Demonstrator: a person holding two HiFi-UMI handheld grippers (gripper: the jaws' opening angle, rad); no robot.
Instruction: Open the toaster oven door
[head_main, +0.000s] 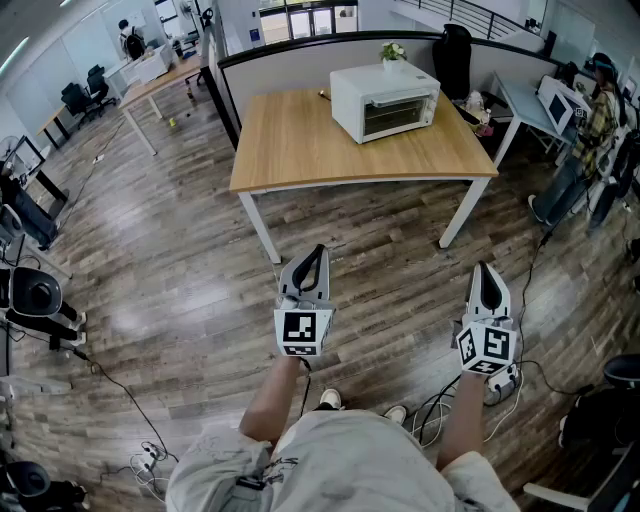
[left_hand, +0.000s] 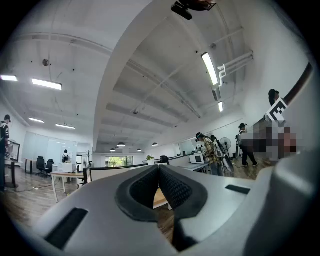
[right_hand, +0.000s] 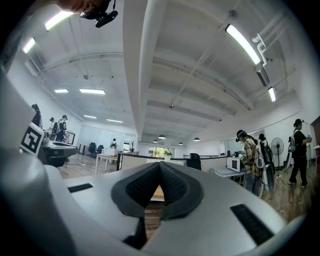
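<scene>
Left gripper and right gripper both pressed together, pinching nothing, held forward side by side, roughly level, on outstretched forearms. Well ahead, toaster oven, door closed, near the far right corner of a wooden table, small plant just behind. Between, wood-plank floor; cables by the feet. Open office, person at right.
</scene>
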